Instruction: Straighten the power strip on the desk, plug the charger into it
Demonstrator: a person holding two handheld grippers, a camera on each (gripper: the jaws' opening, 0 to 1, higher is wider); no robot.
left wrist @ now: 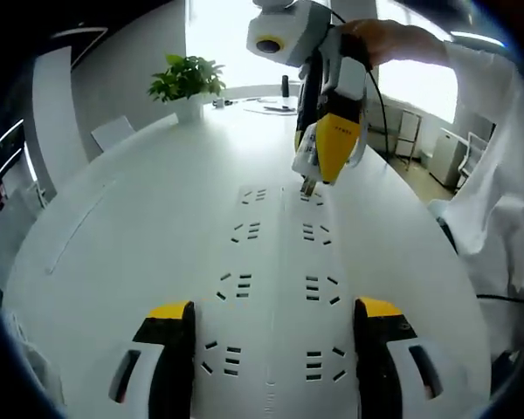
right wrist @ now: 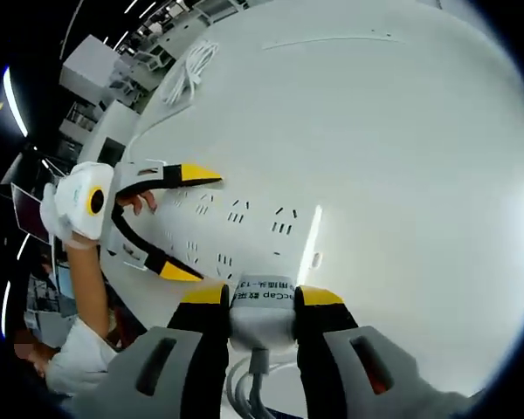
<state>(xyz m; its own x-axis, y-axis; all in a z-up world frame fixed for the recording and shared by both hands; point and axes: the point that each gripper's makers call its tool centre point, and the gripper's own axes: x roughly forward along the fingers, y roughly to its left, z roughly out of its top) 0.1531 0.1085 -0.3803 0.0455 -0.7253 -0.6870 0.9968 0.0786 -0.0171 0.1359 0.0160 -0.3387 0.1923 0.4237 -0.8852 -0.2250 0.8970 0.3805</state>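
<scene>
Lay flat on the white bench [left wrist: 113,227], the white power strip [left wrist: 279,288], running lengthwise away from the left gripper [left wrist: 278,336] with two rows of sockets facing up. Straddled the near end of the power strip with jaws held wide apart, one on each long side, gripping nothing. At the far end of the power strip, hovered nose-down the right gripper [left wrist: 309,185], jaws clamped on the white charger [right wrist: 262,316], metal prongs just above or touching a far socket; contact impossible to tell. In the right gripper view, seen gripped from both sides between the yellow-tipped jaws of the right gripper [right wrist: 262,301], charger label outward, a pale cable [right wrist: 244,384] trailing from its rear. Beyond the power strip's far end, stood a potted plant [left wrist: 188,83] near the bench edge. Off past the power strip [right wrist: 244,231], lay a coiled white cord [right wrist: 192,70] on the bench.
</scene>
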